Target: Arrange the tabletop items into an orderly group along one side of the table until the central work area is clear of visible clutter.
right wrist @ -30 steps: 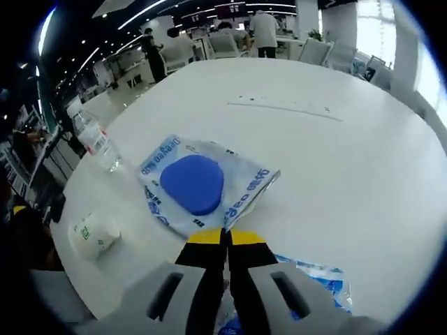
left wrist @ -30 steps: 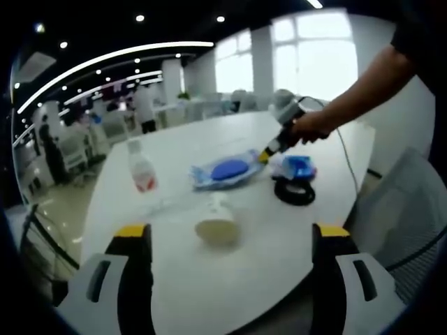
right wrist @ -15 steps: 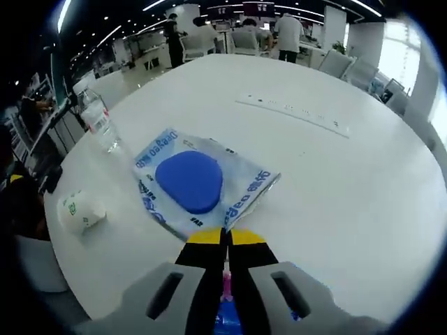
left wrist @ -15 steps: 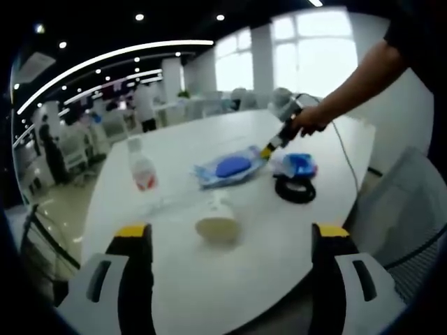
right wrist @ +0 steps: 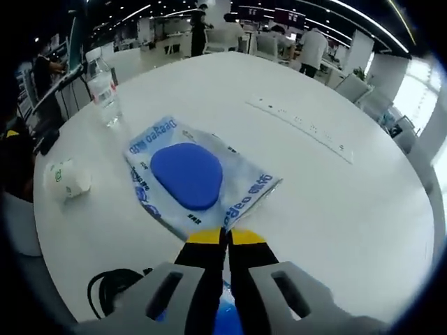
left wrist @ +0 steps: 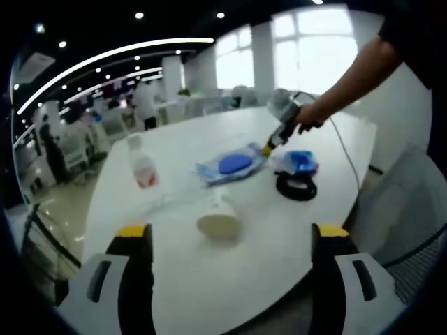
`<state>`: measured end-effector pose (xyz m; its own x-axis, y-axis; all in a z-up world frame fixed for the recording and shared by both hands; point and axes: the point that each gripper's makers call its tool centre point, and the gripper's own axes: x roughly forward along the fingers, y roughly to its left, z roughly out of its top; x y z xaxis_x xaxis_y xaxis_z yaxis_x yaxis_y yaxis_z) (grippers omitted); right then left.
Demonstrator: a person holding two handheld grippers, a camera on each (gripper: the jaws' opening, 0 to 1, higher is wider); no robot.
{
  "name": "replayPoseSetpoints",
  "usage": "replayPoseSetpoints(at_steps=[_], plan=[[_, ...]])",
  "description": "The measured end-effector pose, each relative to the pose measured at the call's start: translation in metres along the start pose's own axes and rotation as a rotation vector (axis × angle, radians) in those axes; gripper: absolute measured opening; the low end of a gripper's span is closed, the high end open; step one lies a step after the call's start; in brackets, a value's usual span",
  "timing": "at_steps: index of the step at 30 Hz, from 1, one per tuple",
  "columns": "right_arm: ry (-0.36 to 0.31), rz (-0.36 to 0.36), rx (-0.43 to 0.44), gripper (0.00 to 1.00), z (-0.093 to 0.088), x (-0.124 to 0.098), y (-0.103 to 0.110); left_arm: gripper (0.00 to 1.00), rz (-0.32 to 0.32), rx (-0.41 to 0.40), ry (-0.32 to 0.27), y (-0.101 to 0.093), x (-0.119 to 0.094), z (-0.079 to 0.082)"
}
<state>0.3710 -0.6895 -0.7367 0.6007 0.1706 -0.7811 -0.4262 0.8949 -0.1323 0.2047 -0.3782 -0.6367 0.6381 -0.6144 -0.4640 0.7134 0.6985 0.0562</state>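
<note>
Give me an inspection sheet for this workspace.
Surface: white round table, bare at its far side.
Job's things: clear packet with a blue pad inside; water bottle upright; paper cup on its side; second blue packet.
Clutter: black coiled cable beside the second packet.
Grippers: left gripper open, off the table; right gripper shut on the clear packet's corner.
Cables: thin lead trailing from the right gripper.
Surroundings: open office, chairs, people standing, bright windows.

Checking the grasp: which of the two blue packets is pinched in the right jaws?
The flat packet with the blue oval, held by its corner; the other packet sits beside the black cable coil.
</note>
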Motion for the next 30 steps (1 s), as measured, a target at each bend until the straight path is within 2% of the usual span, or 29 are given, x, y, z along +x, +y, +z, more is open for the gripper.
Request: replayPoseSetpoints(at_steps=[30], plan=[[0.022, 0.03, -0.244, 0.0, 0.001, 0.017, -0.006, 0.89, 0.015, 0.017, 0.029, 0.004, 0.0, -0.006]])
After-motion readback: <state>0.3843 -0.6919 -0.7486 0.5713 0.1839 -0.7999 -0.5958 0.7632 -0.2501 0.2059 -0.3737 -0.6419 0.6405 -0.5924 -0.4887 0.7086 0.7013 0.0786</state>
